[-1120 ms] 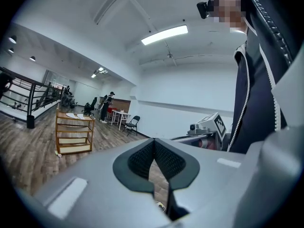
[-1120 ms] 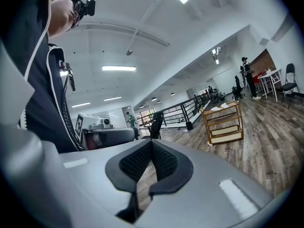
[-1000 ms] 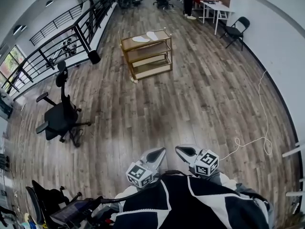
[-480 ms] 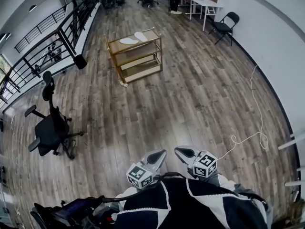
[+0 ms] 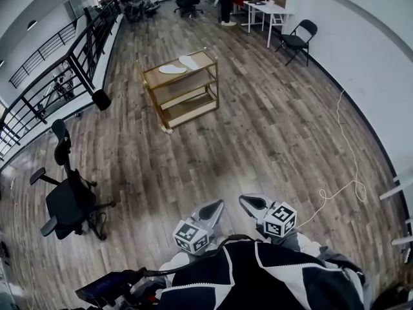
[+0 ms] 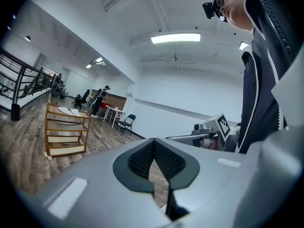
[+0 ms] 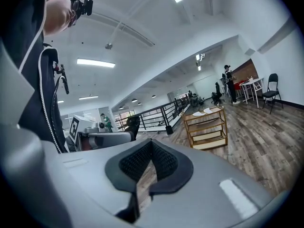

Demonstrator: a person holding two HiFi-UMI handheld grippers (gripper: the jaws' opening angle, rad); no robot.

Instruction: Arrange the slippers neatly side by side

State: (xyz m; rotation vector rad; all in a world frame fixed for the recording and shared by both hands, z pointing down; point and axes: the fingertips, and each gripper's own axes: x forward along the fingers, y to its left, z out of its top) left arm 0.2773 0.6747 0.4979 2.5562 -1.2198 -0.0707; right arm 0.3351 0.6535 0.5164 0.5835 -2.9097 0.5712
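On top of the distant wooden cart point(image 5: 188, 110), two white slippers point(image 5: 172, 69); left gripper point(image 5: 215, 206) and right gripper point(image 5: 248, 202) empty, fingers point(image 6: 140, 159) closed.

A 3-tier wooden shelf point(image 5: 181, 75) stands on the plank floor point(image 5: 258, 141). On its top tier lie 2 white slippers: the left slipper point(image 5: 172, 69) and, just beside it, the right slipper point(image 5: 189, 61), angled differently.

Black jacket point(image 5: 271, 279) with white piping, perhaps zipped, grey left claw point(image 5: 217, 205) and right claw point(image 5: 243, 200), ribbed black pads point(image 6: 141, 159), square-marker cubes point(image 5: 191, 236)
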